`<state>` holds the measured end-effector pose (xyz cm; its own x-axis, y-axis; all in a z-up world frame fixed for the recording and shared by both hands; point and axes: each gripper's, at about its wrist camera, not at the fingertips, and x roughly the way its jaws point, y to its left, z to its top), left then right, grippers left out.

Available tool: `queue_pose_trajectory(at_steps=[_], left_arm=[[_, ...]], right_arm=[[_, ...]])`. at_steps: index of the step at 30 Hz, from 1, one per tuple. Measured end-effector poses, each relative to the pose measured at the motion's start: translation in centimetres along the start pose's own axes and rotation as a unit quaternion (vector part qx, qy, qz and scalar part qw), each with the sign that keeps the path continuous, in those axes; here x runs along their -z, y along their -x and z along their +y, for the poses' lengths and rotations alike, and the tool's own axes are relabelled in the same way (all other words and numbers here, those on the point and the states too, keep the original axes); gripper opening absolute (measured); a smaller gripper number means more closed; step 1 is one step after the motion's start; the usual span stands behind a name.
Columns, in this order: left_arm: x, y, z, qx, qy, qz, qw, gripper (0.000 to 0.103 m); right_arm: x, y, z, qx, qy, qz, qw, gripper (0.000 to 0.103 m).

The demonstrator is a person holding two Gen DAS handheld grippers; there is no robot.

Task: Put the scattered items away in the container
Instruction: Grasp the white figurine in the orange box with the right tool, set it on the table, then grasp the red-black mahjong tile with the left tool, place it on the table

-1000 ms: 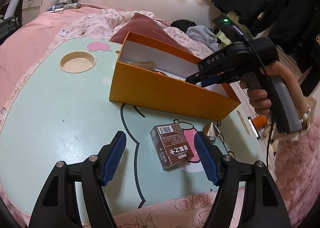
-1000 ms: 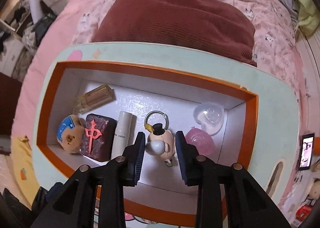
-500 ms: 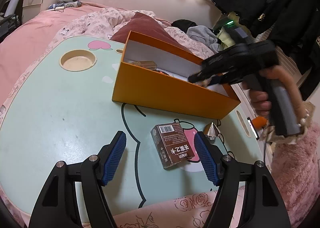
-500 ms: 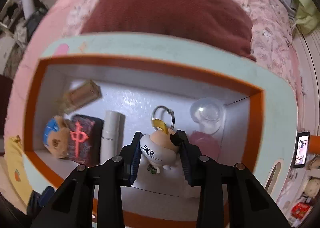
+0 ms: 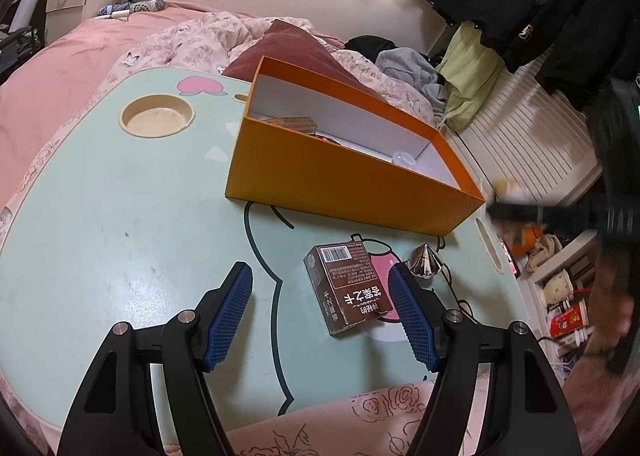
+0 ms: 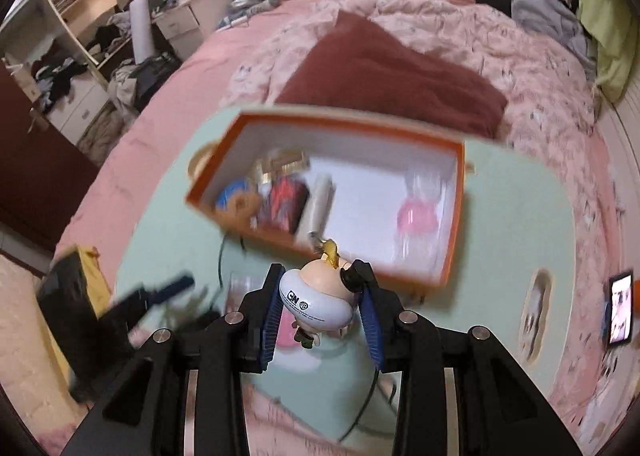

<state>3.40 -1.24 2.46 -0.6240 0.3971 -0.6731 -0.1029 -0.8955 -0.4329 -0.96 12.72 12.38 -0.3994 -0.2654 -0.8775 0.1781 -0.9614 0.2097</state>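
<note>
Two tools: right tool (image 6: 320, 306) clamps white-and-peach round figurine keychain (image 6: 318, 300) outside orange cardboard box (image 5: 352, 191), left tool (image 5: 320, 312) gapes empty over brown printed carton (image 5: 347, 288) on mint bench (image 5: 120, 215); hold firm, return it into box

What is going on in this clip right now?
A person holds a gripper in each hand over a lap table on a bed. The right gripper is clamped on a small toy figure, held above the table on the near side of the orange box, which holds several items. The left gripper hangs open over a brown carton lying beside a silver cone.
</note>
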Motion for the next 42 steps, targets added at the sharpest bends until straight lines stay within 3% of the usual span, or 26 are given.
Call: queue_pose_trajectory(at_steps=[5,16,22,26,29,32,34,37,42], left_arm=[[0.1,-0.1,-0.2,-0.003,-0.005,0.003,1.0000,0.071],[-0.1,0.0,-0.1,-0.006,-0.004,0.003,1.0000,0.071],[-1.7,0.4,-1.2,-0.023,-0.034,0.007,0.9991,0.071],[-5.7,1.7,-3.6,-0.027,-0.076,0.006,0.9967,0.071],[-10.3,0.5,-5.0,-0.023,-0.076,0.041,0.9960,0.071],[-13.3,-3.1,-5.7,-0.057,-0.078,0.091,0.9912,0.067],[-13.9,-6.3,-5.5,-0.076,-0.075,0.140,0.9844,0.048],[-13.4,-10.1,-5.0,-0.070,-0.065,0.207,0.9736,0.043],[-12.5,-11.3,-5.0,-0.109,-0.079,0.199,0.9708,0.043]], right_arm=[[3.9,-2.1,-0.9,-0.007,-0.021,0.007,1.000,0.034],[6.3,-5.6,-1.0,0.005,-0.014,0.023,1.000,0.035],[6.4,-3.4,-0.9,0.017,-0.015,-0.047,0.999,0.046],[6.3,-1.4,-1.4,0.002,-0.030,-0.089,0.996,0.046],[6.2,-0.6,-1.4,0.000,-0.034,-0.105,0.994,0.046],[6.5,-0.3,-1.3,-0.012,-0.035,-0.108,0.993,0.046],[6.8,-0.3,-1.3,-0.019,-0.037,-0.109,0.993,0.046],[7.1,-0.6,-1.5,-0.026,-0.040,-0.104,0.993,0.046],[7.5,-0.8,-1.8,-0.041,-0.047,-0.099,0.993,0.046]])
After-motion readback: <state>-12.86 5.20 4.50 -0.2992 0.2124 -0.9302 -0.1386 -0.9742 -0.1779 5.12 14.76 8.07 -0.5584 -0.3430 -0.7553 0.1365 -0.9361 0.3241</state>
